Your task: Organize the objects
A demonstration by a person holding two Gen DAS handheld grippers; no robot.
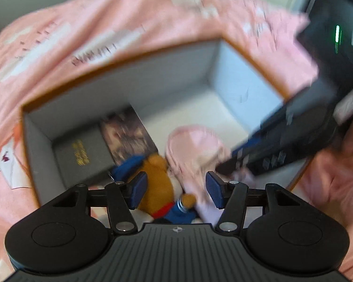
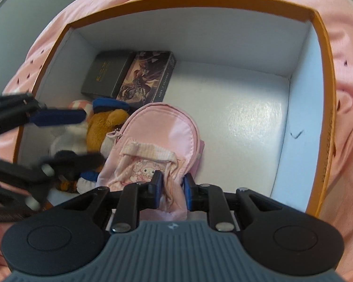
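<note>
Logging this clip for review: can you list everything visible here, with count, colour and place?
Orange-rimmed cardboard box with white interior: one, on the pink bedding.
Pink printed bedsheet: one, under and around the box.
Black flat case with gold lettering: one, box's far left corner.
Dark illustrated card box: one, beside the black case.
Brown plush toy in blue outfit: one, left side of the box.
Pink mini backpack pouch: one, middle of the box.
Left gripper: black with blue pads, jaws open above the plush.
Right gripper: jaws shut on the pouch's fabric.

Bed with pink printed bedspread (image 2: 346,141), open orange-rimmed box (image 2: 327,108) resting directly on it
</note>
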